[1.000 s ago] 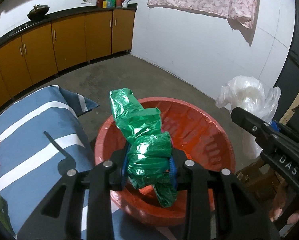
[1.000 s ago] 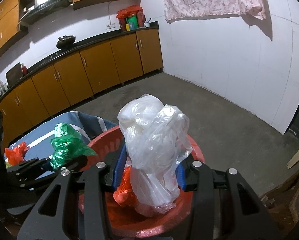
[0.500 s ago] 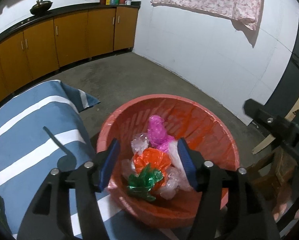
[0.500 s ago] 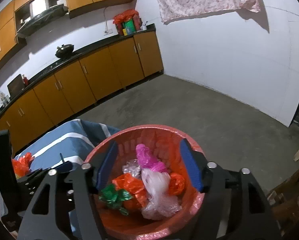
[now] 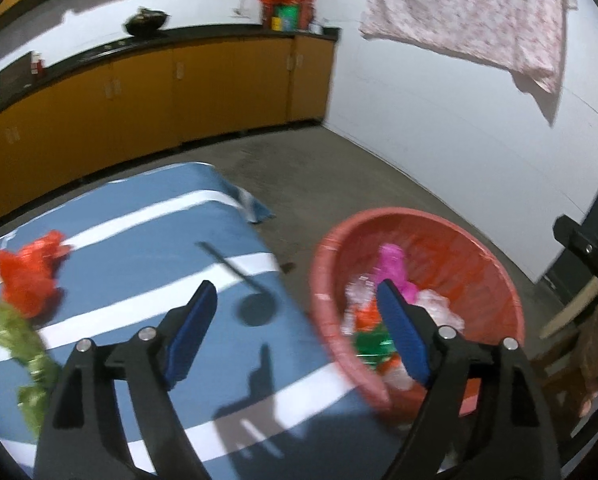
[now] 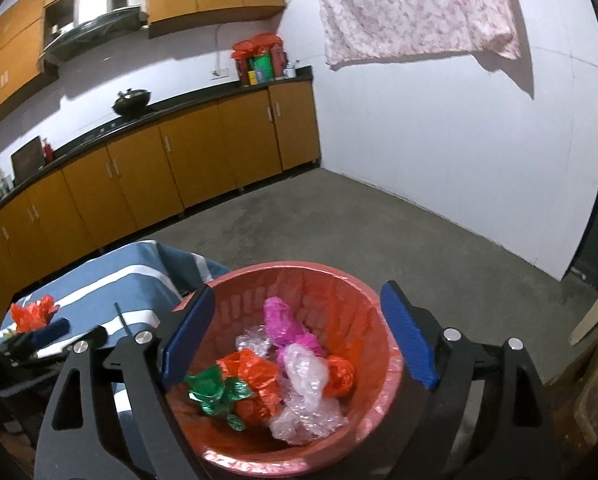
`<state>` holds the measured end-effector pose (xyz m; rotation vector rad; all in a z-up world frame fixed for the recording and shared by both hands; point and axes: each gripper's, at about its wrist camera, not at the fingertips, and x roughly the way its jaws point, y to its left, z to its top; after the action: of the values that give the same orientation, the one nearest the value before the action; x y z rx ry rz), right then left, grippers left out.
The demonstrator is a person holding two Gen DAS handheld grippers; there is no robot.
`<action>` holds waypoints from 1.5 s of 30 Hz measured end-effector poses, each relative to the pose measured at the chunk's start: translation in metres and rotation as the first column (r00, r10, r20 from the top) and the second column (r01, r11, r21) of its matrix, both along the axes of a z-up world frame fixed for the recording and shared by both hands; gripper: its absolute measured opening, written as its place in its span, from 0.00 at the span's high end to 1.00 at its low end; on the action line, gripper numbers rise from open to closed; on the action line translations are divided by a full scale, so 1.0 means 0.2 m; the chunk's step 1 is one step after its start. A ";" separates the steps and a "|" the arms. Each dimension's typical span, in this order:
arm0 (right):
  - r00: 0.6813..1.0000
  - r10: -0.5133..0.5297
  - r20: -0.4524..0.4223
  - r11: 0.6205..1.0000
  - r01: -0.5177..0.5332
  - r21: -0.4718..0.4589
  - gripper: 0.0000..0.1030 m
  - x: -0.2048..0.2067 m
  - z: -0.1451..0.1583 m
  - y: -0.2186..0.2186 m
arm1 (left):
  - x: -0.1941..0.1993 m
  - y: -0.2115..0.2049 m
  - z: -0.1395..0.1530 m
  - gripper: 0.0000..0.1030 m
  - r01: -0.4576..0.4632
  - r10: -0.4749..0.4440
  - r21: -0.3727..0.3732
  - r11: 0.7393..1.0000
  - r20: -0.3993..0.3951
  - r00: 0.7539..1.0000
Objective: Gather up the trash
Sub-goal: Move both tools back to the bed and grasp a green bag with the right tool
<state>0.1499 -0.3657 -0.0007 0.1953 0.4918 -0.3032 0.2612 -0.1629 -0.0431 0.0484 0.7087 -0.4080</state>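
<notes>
Both grippers, left gripper and right gripper, are just opening wide, empty; bags are lying in red basket, orange bag at nine o'clock.

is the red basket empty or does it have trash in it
Not empty. The red basket holds crumpled bags: green, orange, pink and clear.

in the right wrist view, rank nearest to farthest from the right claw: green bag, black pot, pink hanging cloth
1. Green bag, in the red basket just below the open right claw.
2. Black pot, on the counter far left.
3. Pink hanging cloth, high on the far wall, upper right.
</notes>
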 end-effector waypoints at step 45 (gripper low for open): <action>0.791 0.539 -0.289 0.832 -0.554 0.035 0.19 0.53 -0.39 1.82 | -0.34 1.92 -0.21 0.04 -0.709 0.713 0.098 0.699 -0.021 0.700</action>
<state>0.2559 -0.0018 -0.0794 -0.0516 0.8058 0.2354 0.1931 0.2211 -0.0861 -0.1632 0.7439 0.3811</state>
